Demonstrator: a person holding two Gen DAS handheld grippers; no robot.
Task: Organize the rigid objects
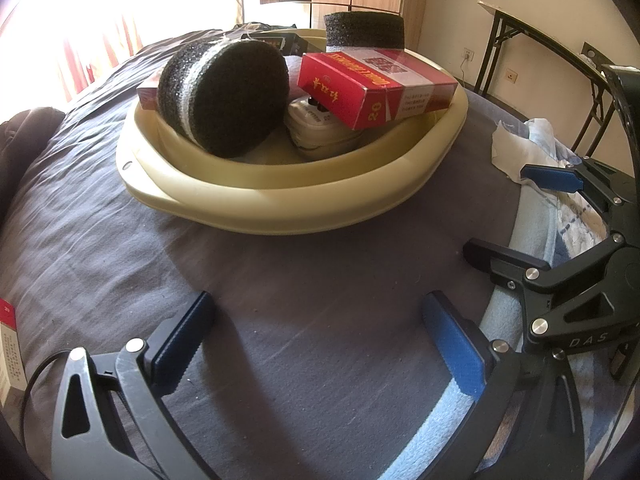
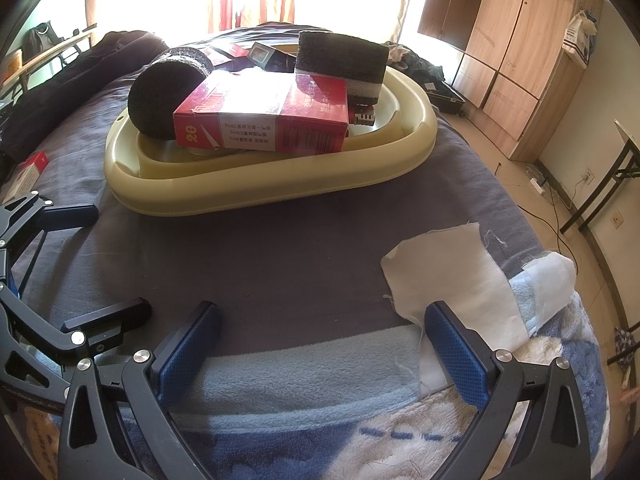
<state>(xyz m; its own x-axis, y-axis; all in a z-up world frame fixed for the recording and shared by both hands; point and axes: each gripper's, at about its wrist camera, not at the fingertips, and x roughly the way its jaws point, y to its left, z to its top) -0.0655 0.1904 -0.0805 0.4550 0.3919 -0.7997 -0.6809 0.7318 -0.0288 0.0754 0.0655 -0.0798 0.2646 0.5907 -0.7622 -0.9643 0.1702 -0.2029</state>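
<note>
A cream plastic basin (image 1: pixel 256 204) (image 2: pixel 280 188) sits on a grey bed sheet. It holds a red carton (image 1: pixel 372 84) (image 2: pixel 264 120), a round black foam disc (image 1: pixel 224 96) (image 2: pixel 160 96), a black foam block (image 1: pixel 364 30) (image 2: pixel 340 60), a white plug adapter (image 1: pixel 320 128) and a dark box (image 2: pixel 264 54). My left gripper (image 1: pixel 320 332) is open and empty, in front of the basin. My right gripper (image 2: pixel 324 336) is open and empty over the blanket edge; it also shows at the right of the left wrist view (image 1: pixel 520 216).
Another red carton (image 2: pixel 30 170) (image 1: pixel 8 352) lies on the sheet left of the basin. A white cloth (image 2: pixel 452 280) and a blue-white blanket (image 2: pixel 320 380) lie at the near right. A wardrobe (image 2: pixel 512 40) and a folding table (image 2: pixel 600 184) stand beyond the bed.
</note>
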